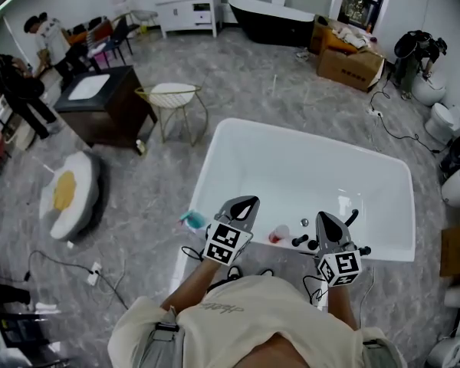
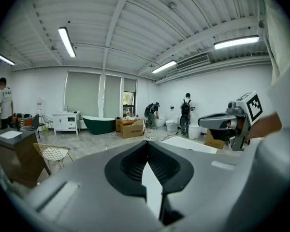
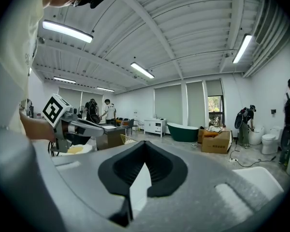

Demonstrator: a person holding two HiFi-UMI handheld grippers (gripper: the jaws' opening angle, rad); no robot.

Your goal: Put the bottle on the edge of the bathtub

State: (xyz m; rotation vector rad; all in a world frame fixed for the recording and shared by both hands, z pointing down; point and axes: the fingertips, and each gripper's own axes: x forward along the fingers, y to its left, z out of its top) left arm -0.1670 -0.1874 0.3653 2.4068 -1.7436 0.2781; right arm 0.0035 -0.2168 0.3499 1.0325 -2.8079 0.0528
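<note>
The white bathtub (image 1: 215, 156) lies just ahead of me in the head view. A teal bottle (image 1: 192, 220) sits by the tub's near left corner, just left of my left gripper (image 1: 249, 201); whether it rests on the rim I cannot tell. A small pink item (image 1: 278, 234) and black tap fittings (image 1: 303, 241) stand on the near rim between the grippers. My left gripper (image 2: 146, 142) is shut and holds nothing. My right gripper (image 1: 323, 216) is also shut and bare (image 3: 144, 143). Both point away from me, level across the room, and each shows in the other's view.
A wire chair with a white seat (image 1: 172, 98) and a dark cabinet (image 1: 103, 102) stand left of the tub. Further back are a black tub (image 1: 272, 18) and cardboard boxes (image 1: 351, 64). Toilets (image 1: 445, 121) line the right side. Cables and a power strip (image 1: 92, 271) lie on the floor at left.
</note>
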